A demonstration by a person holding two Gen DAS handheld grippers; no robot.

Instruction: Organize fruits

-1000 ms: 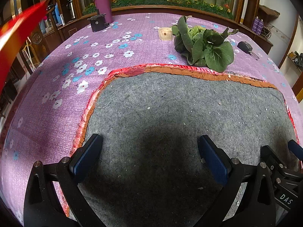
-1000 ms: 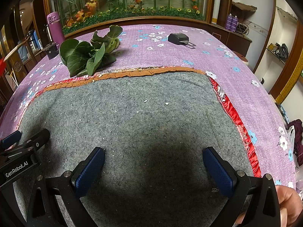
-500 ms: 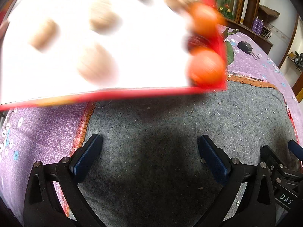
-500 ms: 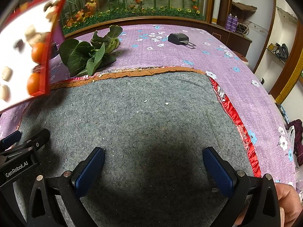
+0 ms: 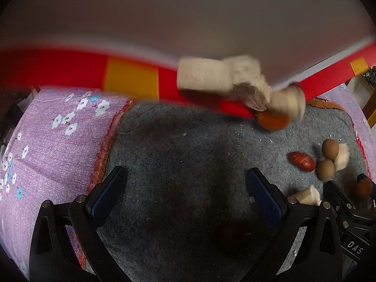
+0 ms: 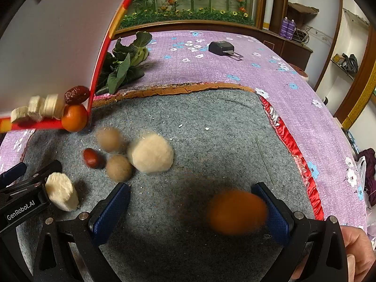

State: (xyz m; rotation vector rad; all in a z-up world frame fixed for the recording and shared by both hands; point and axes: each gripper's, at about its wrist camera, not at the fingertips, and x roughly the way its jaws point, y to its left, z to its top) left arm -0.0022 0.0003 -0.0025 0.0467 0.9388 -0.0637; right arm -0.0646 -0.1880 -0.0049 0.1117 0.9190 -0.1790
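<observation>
Nothing sorted yet: fruit [image 6: 118,167] scattered on grey mat [image 6: 211,122] of desk, more spilling from tilted red tray [image 6: 98,70], one orange [image 6: 236,211] rolling; left gripper [image 5: 185,195] and right gripper [image 6: 195,209] wide open, empty.

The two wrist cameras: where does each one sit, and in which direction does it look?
Left wrist: sits on the left hand-held gripper, looking forward over the grey mat under the tilted red-rimmed tray; its open fingers show.
Right wrist: sits on the right hand-held gripper, looking across the mat to the greens; its open fingers and the person's hand show.
Shared: mat, tray, spilled fruit such as the red date.
</observation>
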